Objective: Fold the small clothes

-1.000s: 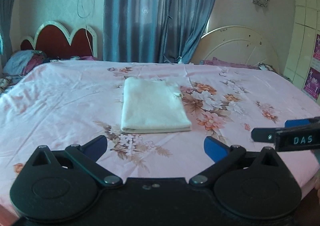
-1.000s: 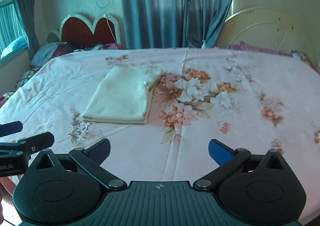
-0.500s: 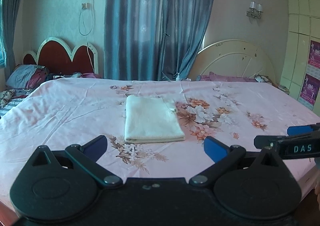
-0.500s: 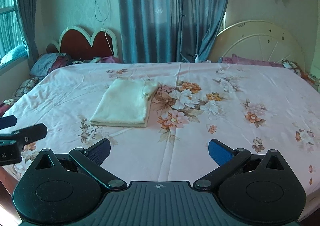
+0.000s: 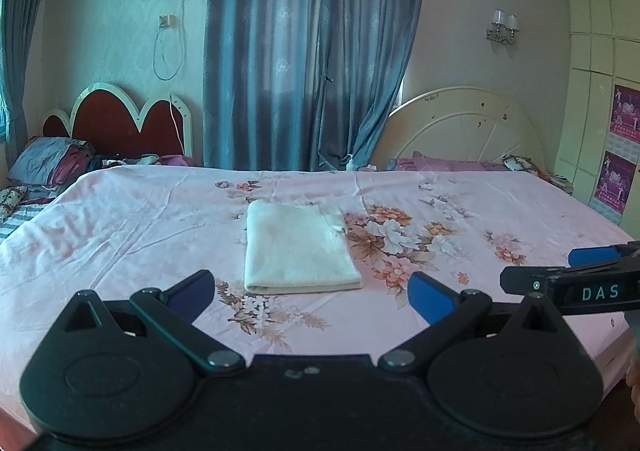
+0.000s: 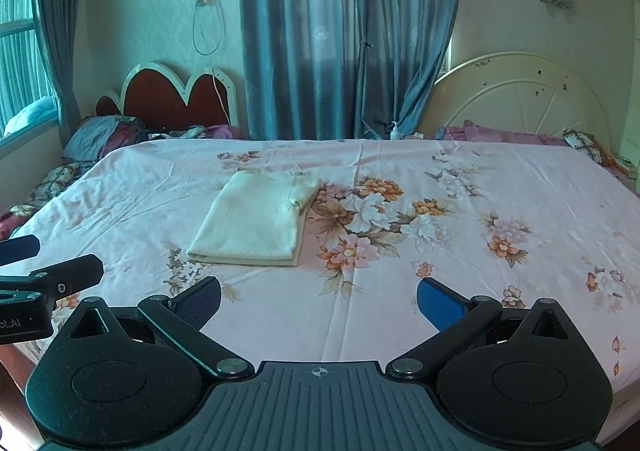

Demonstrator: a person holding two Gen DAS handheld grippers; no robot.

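Pulled back & up from bed (image 5: pixel 120 219) since a sec ago. Folded cloth (image 5: pixel 298 249) lying flat mid-bed, near flower print. L gripper (image 5: pixel 312 289) & R gripper (image 6: pixel 318 301) both spread wide, holding nothing, well short of cloth.

In the right wrist view the right gripper (image 6: pixel 319 303) is held with its jaws spread wide and nothing between them, above the near edge of the bed (image 6: pixel 500 187), which is covered by a pink floral sheet. A folded cream garment (image 6: pixel 256 219) is seen lying flat on the sheet ahead of the jaws and slightly toward the left one, well apart from both blue pads. The left gripper (image 6: pixel 38 267) is glimpsed at the frame's left edge, beyond the left jaw, its fingers parted.
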